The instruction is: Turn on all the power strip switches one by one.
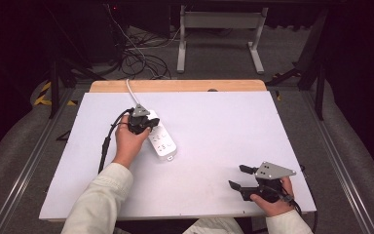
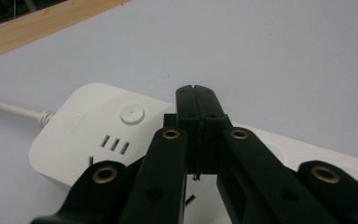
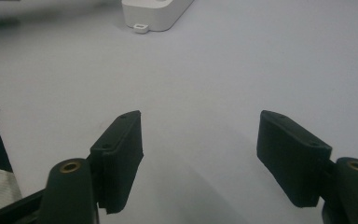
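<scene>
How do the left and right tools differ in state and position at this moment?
The left tool has its jaws pressed shut with nothing between them, while the right tool has its jaws wide apart. The left tool sits over the white power strip near its button end; the right tool hovers over bare table at the near right corner, apart from the strip. Both are hand-held and hold nothing.

White power strip with cord on white table, tangled cables on floor behind
</scene>
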Action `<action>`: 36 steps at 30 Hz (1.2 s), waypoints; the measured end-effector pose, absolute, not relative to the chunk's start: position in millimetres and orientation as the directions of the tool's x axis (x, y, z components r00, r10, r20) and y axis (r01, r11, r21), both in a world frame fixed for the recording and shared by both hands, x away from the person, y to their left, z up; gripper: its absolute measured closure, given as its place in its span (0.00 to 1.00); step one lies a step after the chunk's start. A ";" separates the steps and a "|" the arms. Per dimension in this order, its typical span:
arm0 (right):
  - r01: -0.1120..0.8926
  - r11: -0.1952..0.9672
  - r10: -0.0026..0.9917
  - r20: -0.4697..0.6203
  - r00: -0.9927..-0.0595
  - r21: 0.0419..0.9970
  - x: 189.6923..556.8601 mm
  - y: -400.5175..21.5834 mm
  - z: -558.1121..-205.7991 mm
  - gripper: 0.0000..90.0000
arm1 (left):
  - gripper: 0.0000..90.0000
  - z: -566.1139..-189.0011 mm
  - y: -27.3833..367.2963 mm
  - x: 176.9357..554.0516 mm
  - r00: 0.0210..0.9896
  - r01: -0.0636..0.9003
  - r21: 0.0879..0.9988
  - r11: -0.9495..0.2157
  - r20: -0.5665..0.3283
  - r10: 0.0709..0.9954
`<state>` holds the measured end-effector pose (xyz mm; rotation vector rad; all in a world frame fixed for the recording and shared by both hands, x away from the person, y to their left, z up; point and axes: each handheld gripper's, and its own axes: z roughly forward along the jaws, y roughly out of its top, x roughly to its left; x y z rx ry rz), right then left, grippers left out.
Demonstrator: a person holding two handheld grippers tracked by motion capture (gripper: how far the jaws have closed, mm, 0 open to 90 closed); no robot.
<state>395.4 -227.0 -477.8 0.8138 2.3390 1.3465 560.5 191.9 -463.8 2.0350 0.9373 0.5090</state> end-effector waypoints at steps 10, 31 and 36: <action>0.316 0.395 0.618 0.005 -0.787 0.863 395.5 -227.3 -478.0 0.36 | 1.00 -468.4 187.8 561.5 0.649 0.435 0.794 -0.424 0.050 0.759; 0.316 0.394 0.616 0.008 -0.788 0.863 395.1 -226.7 -478.1 0.35 | 1.00 -470.4 185.3 561.1 0.637 0.445 0.789 -0.423 0.054 0.769; 0.316 0.392 0.616 0.009 -0.788 0.864 394.8 -226.7 -478.1 0.35 | 1.00 -470.2 183.9 560.6 0.632 0.454 0.782 -0.427 0.054 0.773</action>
